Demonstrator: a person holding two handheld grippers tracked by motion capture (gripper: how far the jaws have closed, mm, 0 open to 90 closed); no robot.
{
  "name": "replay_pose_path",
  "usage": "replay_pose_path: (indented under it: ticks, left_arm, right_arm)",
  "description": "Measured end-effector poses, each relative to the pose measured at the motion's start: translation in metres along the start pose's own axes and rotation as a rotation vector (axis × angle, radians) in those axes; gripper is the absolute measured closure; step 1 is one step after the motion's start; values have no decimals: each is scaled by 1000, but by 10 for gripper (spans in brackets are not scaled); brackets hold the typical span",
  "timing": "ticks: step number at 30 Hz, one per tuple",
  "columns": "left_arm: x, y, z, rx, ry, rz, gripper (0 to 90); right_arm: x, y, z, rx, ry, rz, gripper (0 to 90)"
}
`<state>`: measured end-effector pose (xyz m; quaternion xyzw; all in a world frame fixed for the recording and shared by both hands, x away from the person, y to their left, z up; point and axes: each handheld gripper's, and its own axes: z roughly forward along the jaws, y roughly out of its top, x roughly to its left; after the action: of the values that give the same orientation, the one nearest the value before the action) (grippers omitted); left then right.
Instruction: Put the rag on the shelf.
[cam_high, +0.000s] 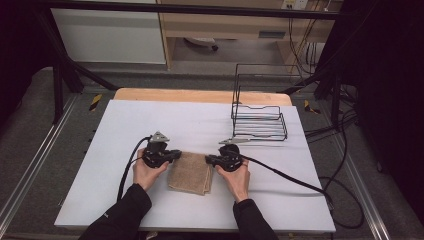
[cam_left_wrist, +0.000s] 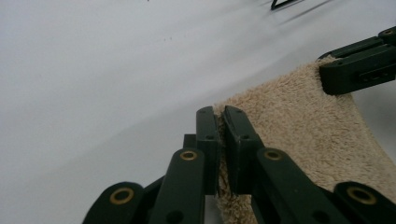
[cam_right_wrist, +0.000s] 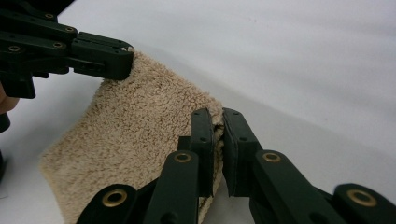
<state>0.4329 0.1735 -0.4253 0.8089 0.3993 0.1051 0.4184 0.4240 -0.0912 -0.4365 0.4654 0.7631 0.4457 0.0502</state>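
A: White table (cam_high: 150, 125), grey floor around it, and a black wire rack (cam_high: 259, 124) standing at the far right side. Where is the cloth?

B: The beige towel (cam_high: 190, 174) lies near the front of the table, between the two hands. It looks already folded, I think at least one time, because a double layer is visible at its near edge.

A: And the grippers?

B: The left gripper (cam_left_wrist: 218, 122) has its fingers closed on the far left corner of the towel; the pile is pinched between them. The right gripper (cam_right_wrist: 217, 123) does the same on the far right corner, fingers narrow with cloth between.

A: So how much is done?

B: My judgement: both corners are taken, but the far edge is only slightly raised from the table. What is left is to carry this edge over to the near one, lay it flat and release. The rack is well apart and untouched.
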Motion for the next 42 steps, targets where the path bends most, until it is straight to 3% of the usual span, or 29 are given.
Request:
replay_pose_path:
  ticks: [4,13,27,42]
  left_arm:
    - [-5,2,-12,-31,1,21,849]
    - [-10,6,-29,-75,-16,19,850]
    - [-28,16,-50,-171,-15,34,851]
    - [-46,24,-60,-234,-21,42,851]
  right_arm:
    - [3,3,-8,-26,25,-13,838]
    - [13,12,-24,-73,29,-96,839]
    - [26,25,-53,-157,12,-197,842]
    - [29,27,-79,-203,5,-245,842]
